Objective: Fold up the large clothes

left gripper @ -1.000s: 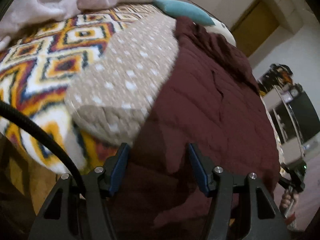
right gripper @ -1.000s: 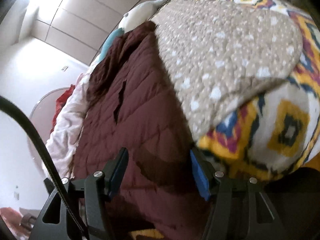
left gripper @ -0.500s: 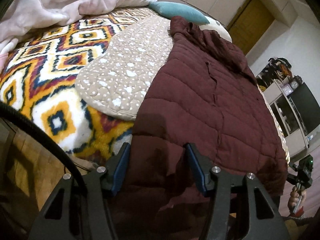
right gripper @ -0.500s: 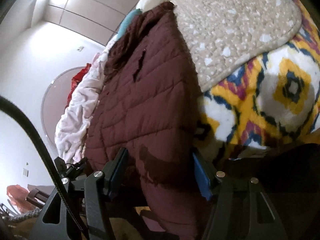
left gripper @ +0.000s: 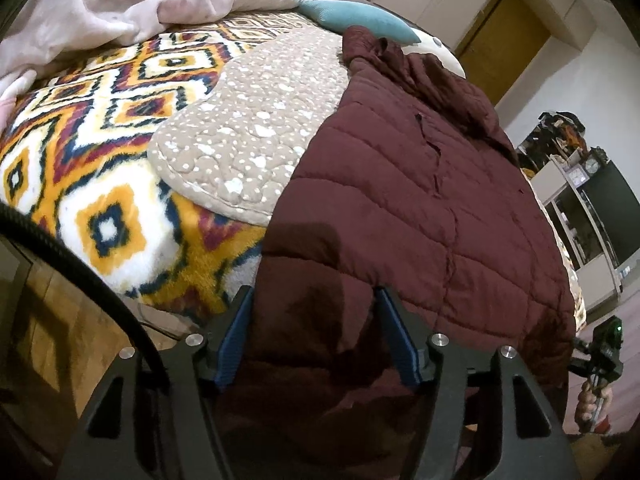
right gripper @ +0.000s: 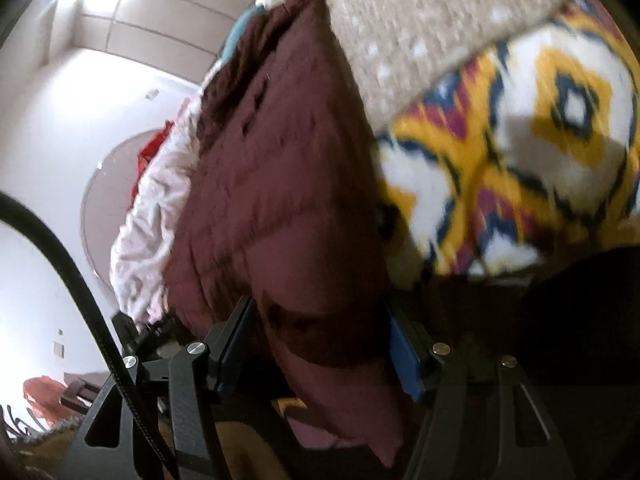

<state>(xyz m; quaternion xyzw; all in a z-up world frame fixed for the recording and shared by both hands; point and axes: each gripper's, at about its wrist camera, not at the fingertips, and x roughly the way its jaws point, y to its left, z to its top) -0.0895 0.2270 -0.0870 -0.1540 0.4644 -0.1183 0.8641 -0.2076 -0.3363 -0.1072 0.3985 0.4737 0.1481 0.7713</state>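
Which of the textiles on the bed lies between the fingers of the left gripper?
The maroon quilted jacket. Its hem lies between the left gripper fingers, while the beige dotted pad and the patterned blanket lie beyond them.

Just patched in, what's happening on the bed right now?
A person holds a tool in each hand at the hem of a maroon quilted puffer jacket spread over a beige dotted quilted mat on the bed. The jacket's edge sits between the left tool and right tool; no fold made yet.

Patterned blanket, spotted beige mat, teal pillow, pink bedding.
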